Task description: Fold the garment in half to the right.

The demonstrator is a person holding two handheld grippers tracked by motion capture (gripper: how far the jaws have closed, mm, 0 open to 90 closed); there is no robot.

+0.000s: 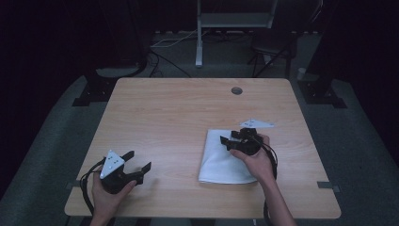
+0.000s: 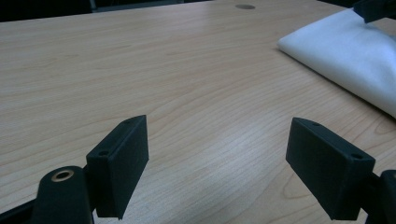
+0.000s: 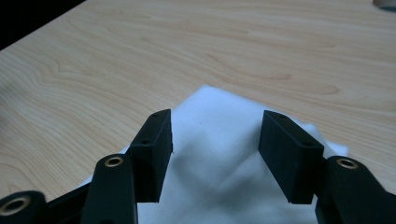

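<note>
One soft white folded cloth (image 1: 221,160) on pale woodgrain table (image 1: 179,113), right claw (image 3: 215,149) parted above it, left claw (image 2: 217,168) wide apart.

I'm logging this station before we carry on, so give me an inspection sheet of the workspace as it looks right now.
Surface: light wooden table, with a round cable hole near the far edge.
Job's things: folded white cloth lying flat at the right front.
Clutter: nothing seen.
Grippers: left gripper rests at the left front, jaws wide open over bare wood, nothing between them. Right gripper sits over the cloth, jaws apart, not pinching the fabric.
Cables: a black cable trails from the left gripper; white and black cables lie on the floor behind the table.
Surroundings: dark room, grey floor, a white stand and a chair beyond the table.
</note>
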